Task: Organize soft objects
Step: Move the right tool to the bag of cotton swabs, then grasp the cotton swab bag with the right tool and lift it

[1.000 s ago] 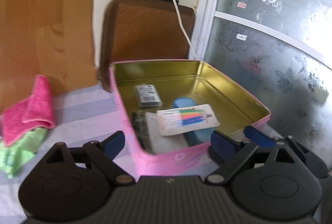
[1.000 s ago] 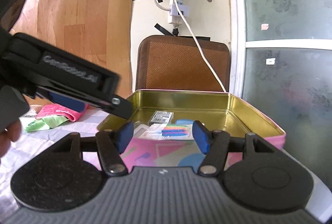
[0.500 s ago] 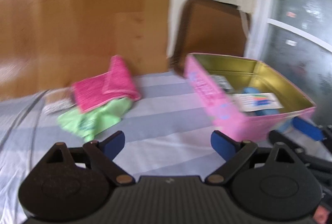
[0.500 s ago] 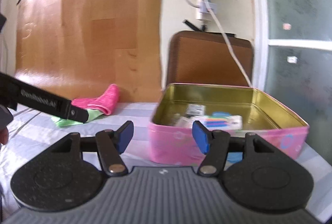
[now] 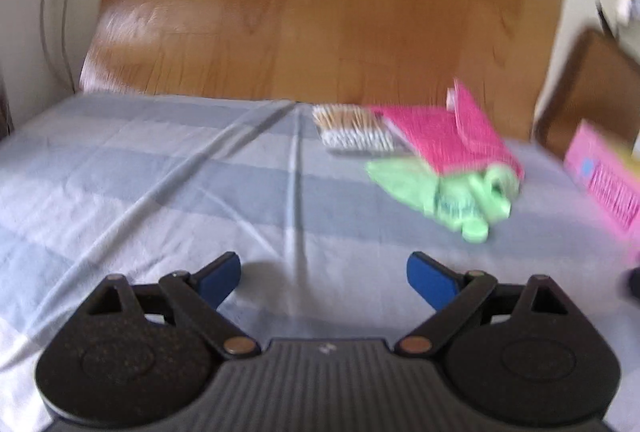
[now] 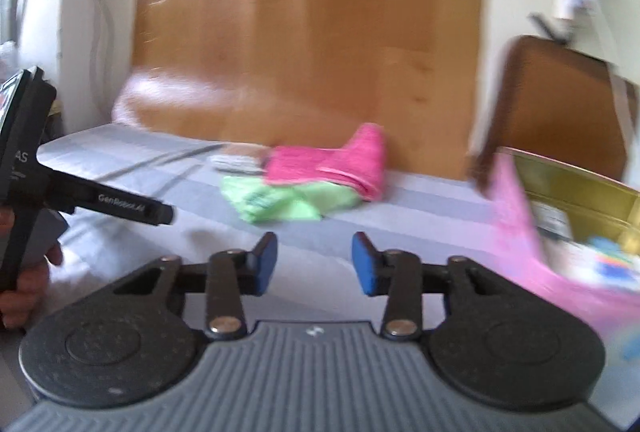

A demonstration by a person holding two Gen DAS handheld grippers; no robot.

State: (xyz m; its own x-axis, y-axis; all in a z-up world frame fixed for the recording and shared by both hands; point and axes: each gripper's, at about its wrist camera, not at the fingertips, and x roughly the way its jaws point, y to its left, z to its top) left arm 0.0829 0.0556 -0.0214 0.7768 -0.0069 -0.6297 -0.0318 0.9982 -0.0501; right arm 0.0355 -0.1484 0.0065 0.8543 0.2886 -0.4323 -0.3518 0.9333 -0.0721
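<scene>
Both views swung from tin (image 6: pixel 568 191) to cloths; left claw (image 5: pixel 324 274) wide, empty; right claw (image 6: pixel 314 258) just narrowed, empty; pink towel (image 5: pixel 444 135) atop green cloth (image 5: pixel 444 187) on bed: light, limp, pinch a fold.

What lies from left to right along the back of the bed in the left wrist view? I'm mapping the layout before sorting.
Pack of cotton swabs → pink towel → pink tin box. The green cloth overlaps the towel, so I leave it out.
</scene>
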